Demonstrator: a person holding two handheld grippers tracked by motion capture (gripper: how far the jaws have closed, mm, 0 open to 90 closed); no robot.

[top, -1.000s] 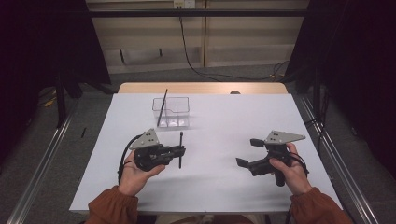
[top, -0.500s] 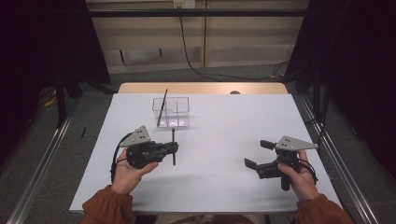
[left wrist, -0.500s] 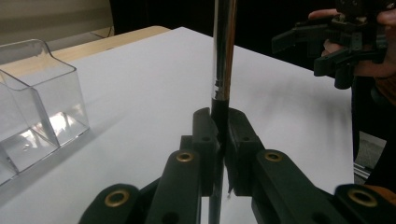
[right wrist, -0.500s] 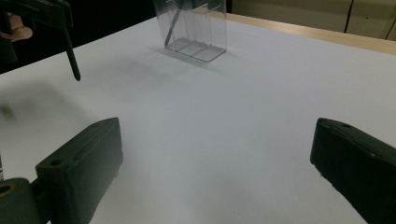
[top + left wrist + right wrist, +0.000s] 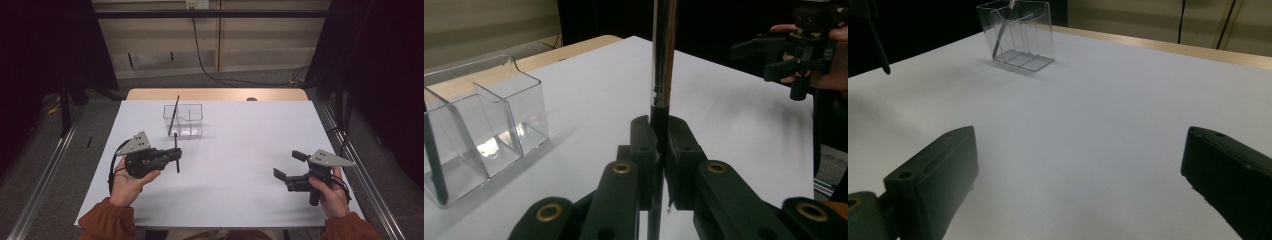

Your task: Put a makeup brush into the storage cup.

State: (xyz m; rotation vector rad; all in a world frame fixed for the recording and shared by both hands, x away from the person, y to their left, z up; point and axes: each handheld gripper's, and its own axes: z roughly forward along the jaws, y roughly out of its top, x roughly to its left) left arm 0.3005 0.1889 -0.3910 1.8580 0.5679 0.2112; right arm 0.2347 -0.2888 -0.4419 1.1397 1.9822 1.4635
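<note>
Slim rod (image 5: 663,55), chrome above and black below, pinched upright in the left gripper (image 5: 660,145) over the white tabletop (image 5: 240,145), near the clear divided container (image 5: 183,120) holding another dark rod (image 5: 173,116). Top end cut off in the left gripper view. Right gripper (image 5: 290,166) spread wide, holding nothing.

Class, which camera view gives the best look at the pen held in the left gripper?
The left gripper view: the pen stands upright, clamped between the left gripper jaws, with its shiny barrel seen close. The high view shows the pen as a thin dark stick. The right gripper view catches a dark sliver of it at the left edge.
</note>
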